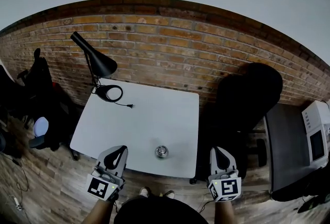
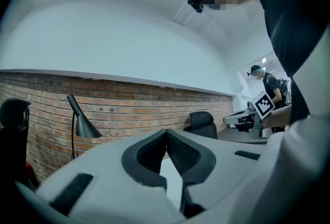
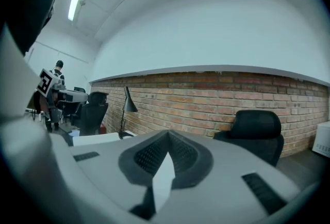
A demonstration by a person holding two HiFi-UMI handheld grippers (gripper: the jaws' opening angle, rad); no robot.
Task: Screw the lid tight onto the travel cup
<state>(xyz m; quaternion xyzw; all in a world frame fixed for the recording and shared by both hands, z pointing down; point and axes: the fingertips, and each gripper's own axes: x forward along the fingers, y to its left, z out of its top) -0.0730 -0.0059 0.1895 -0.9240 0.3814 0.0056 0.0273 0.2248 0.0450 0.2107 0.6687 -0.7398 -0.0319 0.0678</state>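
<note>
While your left gripper (image 1: 119,152) and right gripper (image 1: 217,152) hover at the front edge of the table (image 1: 149,114), jaws pressed together on nothing, the travel cup (image 1: 162,152) stands upright just inside that edge. It looks like rigid, slippery steel (probably light): clamp its body, twist at the top.

Red brick wall (image 1: 170,42) behind a white table (image 1: 149,114) with a black desk lamp (image 1: 99,63). A black chair (image 1: 247,94) stands to its right, then a dark desk (image 1: 286,148) holding what may be a microwave (image 1: 317,138). Wood-plank floor (image 1: 51,187).
</note>
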